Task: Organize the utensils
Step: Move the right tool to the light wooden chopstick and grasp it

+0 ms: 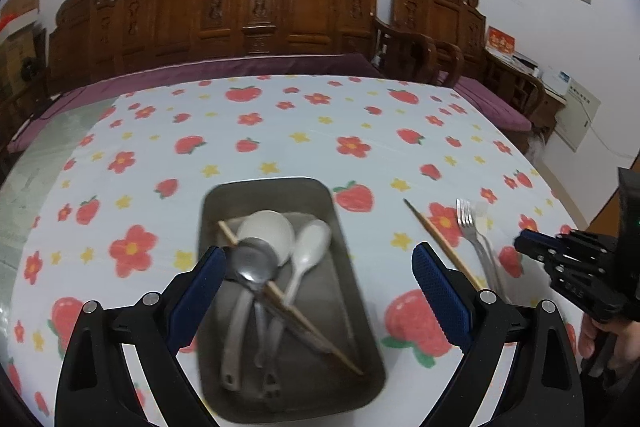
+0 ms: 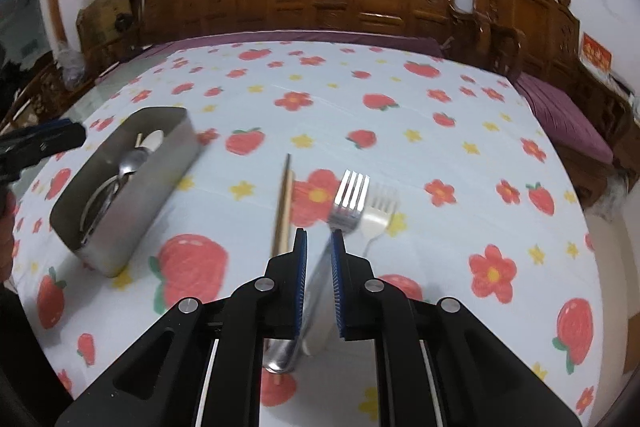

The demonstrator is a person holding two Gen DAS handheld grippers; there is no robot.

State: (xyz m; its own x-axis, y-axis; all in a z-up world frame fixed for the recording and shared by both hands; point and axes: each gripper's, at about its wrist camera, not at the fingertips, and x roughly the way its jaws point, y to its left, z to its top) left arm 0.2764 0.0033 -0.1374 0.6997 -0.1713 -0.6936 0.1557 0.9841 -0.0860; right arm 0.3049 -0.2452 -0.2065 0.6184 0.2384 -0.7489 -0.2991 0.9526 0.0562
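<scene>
The bench, under its strawberry-and-flower cloth, carries everything, and the metal tray on it serves as the collecting bin: a white ladle, a steel spoon, a white spoon and one chopstick already lie inside, handles toward the near end. Three pieces are left out on the cloth to the tray's right, likely the ones yet to be sorted: a second chopstick, a steel fork and a pale fork, side by side. The left tool hangs over the tray with its pads wide apart and nothing between them, probably to steady or guard the bin. The right tool sits low over the steel fork's handle, pads only slightly apart with the handle in the gap; they look near it rather than pressing, lined up along the handle for a pinch
</scene>
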